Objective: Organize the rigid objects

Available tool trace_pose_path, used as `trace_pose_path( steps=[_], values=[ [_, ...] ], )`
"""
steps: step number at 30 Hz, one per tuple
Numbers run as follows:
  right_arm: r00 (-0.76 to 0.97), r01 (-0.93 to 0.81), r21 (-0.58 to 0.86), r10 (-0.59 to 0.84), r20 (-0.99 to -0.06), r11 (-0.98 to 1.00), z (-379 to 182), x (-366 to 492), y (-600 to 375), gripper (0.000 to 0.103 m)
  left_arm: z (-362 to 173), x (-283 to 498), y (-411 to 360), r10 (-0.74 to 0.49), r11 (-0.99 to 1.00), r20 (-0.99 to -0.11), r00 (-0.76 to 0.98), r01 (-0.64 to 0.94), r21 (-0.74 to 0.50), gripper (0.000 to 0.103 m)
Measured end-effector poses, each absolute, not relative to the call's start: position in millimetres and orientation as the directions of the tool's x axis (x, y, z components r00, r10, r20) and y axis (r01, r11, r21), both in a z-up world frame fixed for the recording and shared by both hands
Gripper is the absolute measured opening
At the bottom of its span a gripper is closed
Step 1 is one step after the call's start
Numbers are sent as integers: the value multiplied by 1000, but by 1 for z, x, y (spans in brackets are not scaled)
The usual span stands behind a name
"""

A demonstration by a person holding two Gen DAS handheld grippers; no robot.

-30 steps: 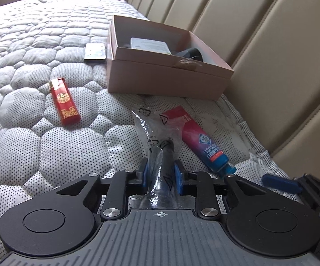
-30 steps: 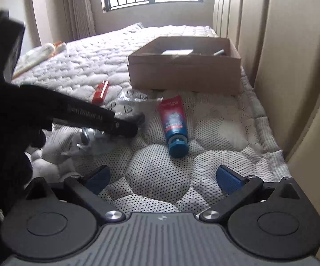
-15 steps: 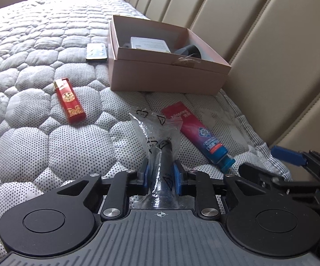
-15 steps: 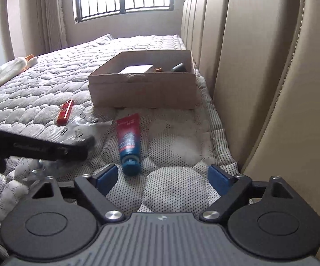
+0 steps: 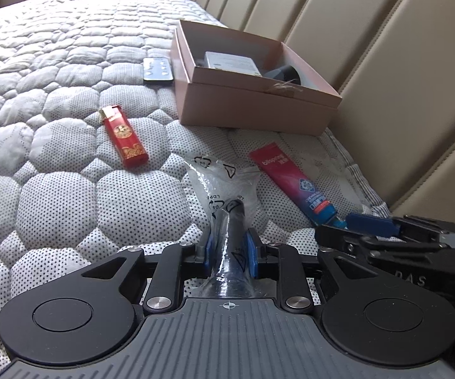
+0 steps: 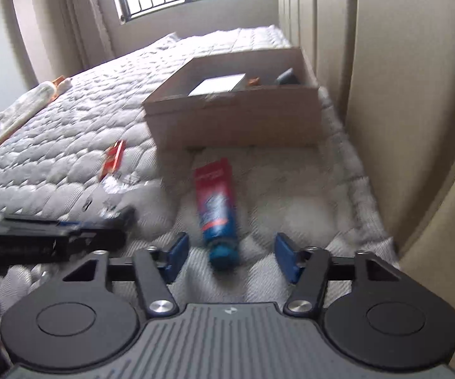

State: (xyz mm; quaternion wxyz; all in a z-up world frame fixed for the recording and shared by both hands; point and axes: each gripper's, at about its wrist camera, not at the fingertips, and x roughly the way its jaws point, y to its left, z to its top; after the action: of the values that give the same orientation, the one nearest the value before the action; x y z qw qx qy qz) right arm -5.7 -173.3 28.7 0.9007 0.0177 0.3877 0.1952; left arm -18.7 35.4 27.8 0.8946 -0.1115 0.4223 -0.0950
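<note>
- The red-and-blue tube (image 6: 216, 213) lies flat on the quilted mattress (image 5: 69, 208), blue cap towards the person, in front of the open cardboard box (image 5: 252, 117) and close to the padded headboard (image 5: 401, 72).
- The right gripper (image 6: 229, 254) sits low over the cap end with its jaws closing; the cap lies between the blue pads (image 6: 286, 260), which are not yet touching it.
- To do this well, I would centre the cap and lower tube body between the pads before the squeeze finishes, so the tube does not roll or squirt sideways on the soft bedding.
- The left gripper (image 5: 229, 249) is clamped tight on a dark rod-like item in a clear plastic bag (image 5: 224, 183); the bag spreads onto the mattress just left of the tube.
- The two tools are near each other, so the lift should probably go straight up first.
- A red lighter (image 5: 125, 140) lies farther left, and a small remote (image 5: 157, 70) rests beside the box.
- The box already holds a white packet (image 5: 230, 61) and a dark object (image 5: 282, 72), with room left.
</note>
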Motion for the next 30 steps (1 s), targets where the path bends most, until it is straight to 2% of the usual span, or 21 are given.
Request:
trace_pose_path(
  steps=[14,21,26,28,30],
  values=[
    [718,-296,61,264,-645,953,42,-35,-191,54,27,-13,29,-241,961,-724,646,56,-270,24],
    [720,-323,45,276,-637,945,44,-34,-206,54,29,-25,37,-247,957,-722,646,45,-287,24],
    [687,-341,92,315,-655,935,42,-18,-196,54,29,-27,40,-258,954,-721,643,52,-296,24],
    [681,-344,104,323,-657,933,42,-13,-190,52,30,-29,41,-262,953,-721,642,55,-297,24],
    [675,-361,127,352,-648,924,45,-11,-180,44,30,-32,44,-266,952,-720,641,56,-302,24]
  ],
)
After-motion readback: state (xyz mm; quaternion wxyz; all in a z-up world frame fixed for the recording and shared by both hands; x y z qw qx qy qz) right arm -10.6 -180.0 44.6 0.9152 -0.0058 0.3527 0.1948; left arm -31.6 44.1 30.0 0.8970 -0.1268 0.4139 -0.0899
